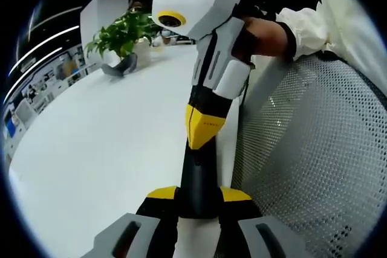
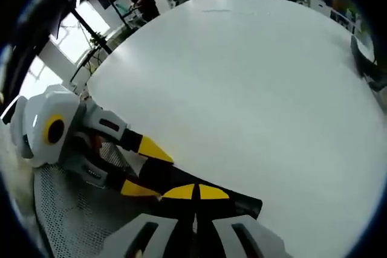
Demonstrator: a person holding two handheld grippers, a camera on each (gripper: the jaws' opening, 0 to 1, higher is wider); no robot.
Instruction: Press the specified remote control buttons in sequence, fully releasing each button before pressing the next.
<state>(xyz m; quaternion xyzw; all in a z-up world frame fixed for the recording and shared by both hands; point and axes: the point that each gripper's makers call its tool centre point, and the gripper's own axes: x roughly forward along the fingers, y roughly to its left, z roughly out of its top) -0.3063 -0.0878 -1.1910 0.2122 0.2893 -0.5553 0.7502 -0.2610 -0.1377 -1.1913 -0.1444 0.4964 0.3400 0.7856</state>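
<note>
Black remote (image 1: pixel 198 179) betw both grippers' jaws, buttons not visible, over white table (image 1: pixel 109 149)

My two cameras sat low over the white bench (image 1: pixel 103 149), facing each other closely; both caught the remote (image 2: pixel 181 182).

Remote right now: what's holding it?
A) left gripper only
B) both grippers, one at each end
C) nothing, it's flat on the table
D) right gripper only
B: the black remote sits between the left gripper's yellow fingers at one end, and the right gripper is closed on the other end.
</note>
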